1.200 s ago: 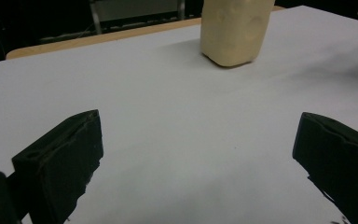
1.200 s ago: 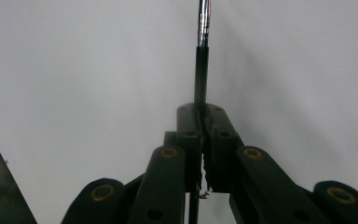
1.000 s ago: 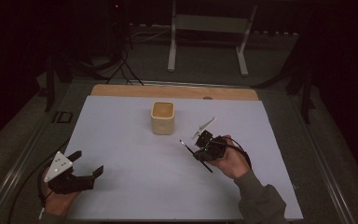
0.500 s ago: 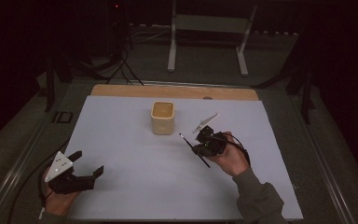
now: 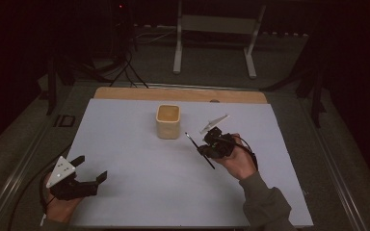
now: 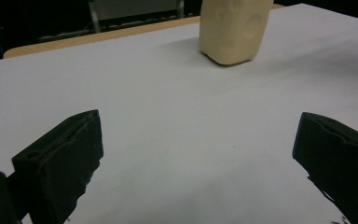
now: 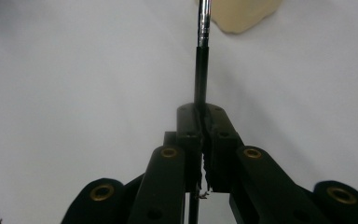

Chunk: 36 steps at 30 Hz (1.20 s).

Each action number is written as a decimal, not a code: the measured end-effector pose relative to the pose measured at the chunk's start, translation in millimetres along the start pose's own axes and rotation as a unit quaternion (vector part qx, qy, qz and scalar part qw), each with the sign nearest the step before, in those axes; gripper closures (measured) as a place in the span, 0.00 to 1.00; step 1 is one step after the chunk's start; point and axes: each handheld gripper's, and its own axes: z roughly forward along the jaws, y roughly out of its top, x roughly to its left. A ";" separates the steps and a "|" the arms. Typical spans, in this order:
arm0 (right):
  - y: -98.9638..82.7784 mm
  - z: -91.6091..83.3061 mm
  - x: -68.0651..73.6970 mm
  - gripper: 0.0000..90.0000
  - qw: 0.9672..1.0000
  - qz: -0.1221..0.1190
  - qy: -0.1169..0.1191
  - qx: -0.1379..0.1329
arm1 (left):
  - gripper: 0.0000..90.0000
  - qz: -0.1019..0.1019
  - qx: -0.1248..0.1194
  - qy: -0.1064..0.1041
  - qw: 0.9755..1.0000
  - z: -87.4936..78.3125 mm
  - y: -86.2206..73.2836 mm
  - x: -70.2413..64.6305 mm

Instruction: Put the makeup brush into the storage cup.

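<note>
Right hand-held gripper (image 5: 207, 146) clamped on a thin black stick, possibly a brush (image 5: 200, 150), right of table (image 5: 125, 125) centre. Beige cup (image 5: 168, 121) stands mid-table toward the far edge. Left hand-held gripper (image 5: 90, 168), jaws wide apart, near the front-left corner.

A lone beige cup (image 5: 168, 121) stands mid-table on the white sheet (image 5: 139, 192), the sole obstacle; bare sheet lies open all around it, including between it and the left gripper (image 5: 87, 174).

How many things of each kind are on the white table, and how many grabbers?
Cups: 1, a cream cup
Thin sticks: 1, a black stick with a silver end, held in the right gripper
Grippers: 2, with the left gripper
Total: 4
</note>
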 end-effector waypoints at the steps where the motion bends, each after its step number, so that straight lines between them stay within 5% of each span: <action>1: 0.2 -0.6 -0.7 0.95 1.000 0.001 0.000 -0.004 | 0.03 0.000 0.000 0.000 1.000 0.0 0.0 0.0; 36: 9.0 -12.2 -20.7 0.95 0.992 0.035 -0.011 -0.117 | 0.03 0.000 0.002 0.000 1.000 0.3 -0.2 0.0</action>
